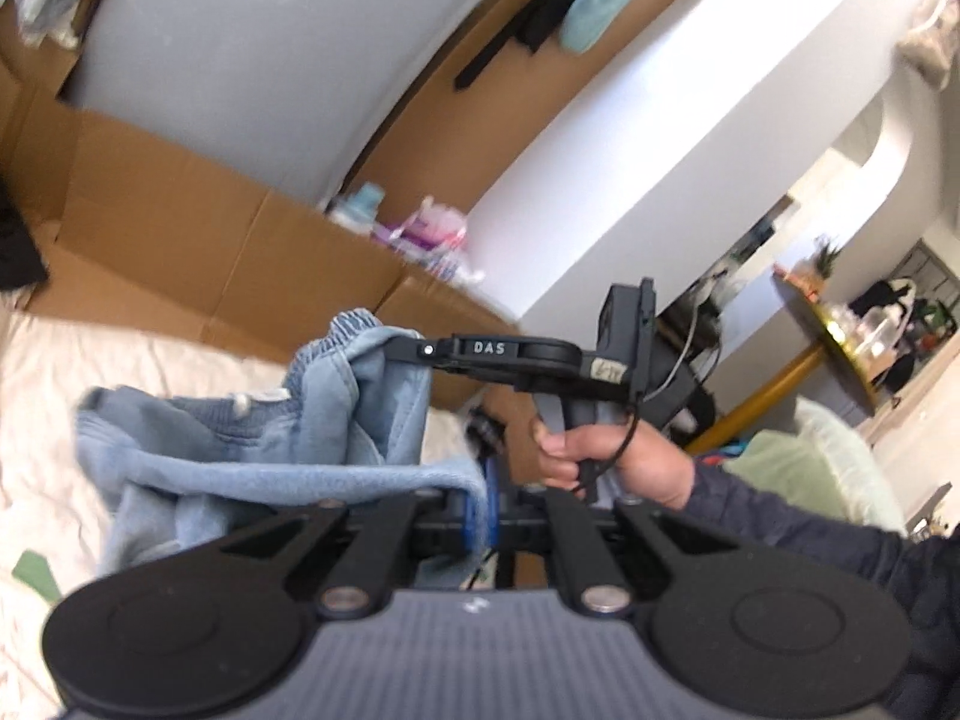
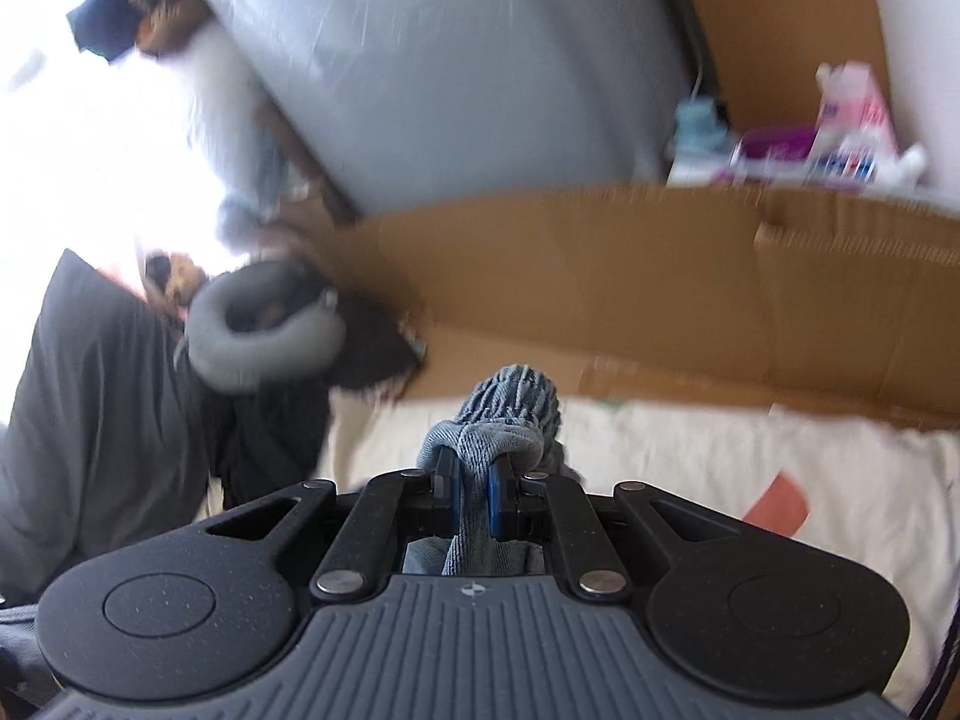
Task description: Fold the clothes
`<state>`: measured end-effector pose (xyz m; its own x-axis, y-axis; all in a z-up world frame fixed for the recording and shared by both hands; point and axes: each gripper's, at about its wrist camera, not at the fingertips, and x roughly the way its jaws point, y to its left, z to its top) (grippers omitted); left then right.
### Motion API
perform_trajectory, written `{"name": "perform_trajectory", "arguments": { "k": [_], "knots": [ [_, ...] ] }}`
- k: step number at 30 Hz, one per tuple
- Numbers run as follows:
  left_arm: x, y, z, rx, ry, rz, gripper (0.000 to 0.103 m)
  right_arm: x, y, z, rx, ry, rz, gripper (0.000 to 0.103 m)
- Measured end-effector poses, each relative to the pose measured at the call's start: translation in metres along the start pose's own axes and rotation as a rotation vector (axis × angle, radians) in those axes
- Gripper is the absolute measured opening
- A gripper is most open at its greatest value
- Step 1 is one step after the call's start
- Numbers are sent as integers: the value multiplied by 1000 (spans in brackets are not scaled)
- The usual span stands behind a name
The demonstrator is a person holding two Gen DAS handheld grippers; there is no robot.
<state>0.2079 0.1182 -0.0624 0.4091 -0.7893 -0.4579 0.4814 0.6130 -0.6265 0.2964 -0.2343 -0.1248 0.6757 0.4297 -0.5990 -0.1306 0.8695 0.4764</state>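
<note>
Left gripper [image 1: 474, 510], jaws closed on an edge of the light-blue garment [image 1: 252, 450], which hangs bunched above the cream bedsheet [image 1: 120, 360]; right gripper [image 2: 471, 495], jaws likewise clamped on a ribbed fold of the same cloth. Behind the bed, an opened cardboard box [image 2: 600, 276] stands with small bottles and cartons [image 2: 840, 138] beyond it; its contents are unseen. The person's hand [image 1: 606, 450], dark-sleeved, grasps the right gripper's handle from below, the tool held level.

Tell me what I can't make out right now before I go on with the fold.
- Light blue garment: its lower part is cut off behind the left gripper body, left wrist view.
- Same garment, right wrist view: only a bunch shows in the right gripper.
- Items on the cardboard box: motion blur, labels unreadable.
- Cluttered round table: too small.
</note>
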Motion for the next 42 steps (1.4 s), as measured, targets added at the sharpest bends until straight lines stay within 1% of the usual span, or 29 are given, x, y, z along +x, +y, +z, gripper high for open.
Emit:
{"name": "perform_trajectory", "arguments": {
  "k": [3,4,5,8,12,14,17,23,27,30,33,36,38,40,42],
  "knots": [
    [-8,-1,6,-27,-41,-17,4,-12,-5,14,5,-41,-8,8],
    [-10,0,6,-34,-51,-18,4,-12,-7,15,8,-43,-11,8],
    [-11,4,5,-39,-54,-1,4,-13,-9,17,11,-45,-14,8],
    [-17,22,-1,-67,-49,80,4,-12,-15,18,20,-39,-22,7],
    [-33,46,-13,-98,-36,196,5,0,-15,3,6,8,-18,7],
    [-46,57,-22,-122,-19,241,5,5,-14,-5,-5,28,-14,7],
    [-64,72,-38,-159,32,308,5,8,-14,-12,-13,46,-13,7],
    [-92,107,-79,-260,206,416,5,7,-20,-20,-18,83,-33,7],
    [-103,118,-95,-295,265,450,5,-4,-25,-30,-39,134,-41,7],
    [-113,121,-106,-310,304,485,5,-17,-28,-39,-40,150,-48,7],
    [-129,126,-124,-366,332,518,5,-30,-34,-49,-28,141,-51,7],
    [-130,131,-149,-396,396,540,5,-35,-46,-64,20,116,-49,7],
    [-125,134,-164,-403,453,562,6,-30,-54,-82,42,109,-60,7],
    [-123,139,-171,-431,482,570,8,-25,-59,-98,47,122,-56,7],
    [-121,141,-171,-436,501,581,14,-19,-58,-110,1,150,-71,7]
  ]
}}
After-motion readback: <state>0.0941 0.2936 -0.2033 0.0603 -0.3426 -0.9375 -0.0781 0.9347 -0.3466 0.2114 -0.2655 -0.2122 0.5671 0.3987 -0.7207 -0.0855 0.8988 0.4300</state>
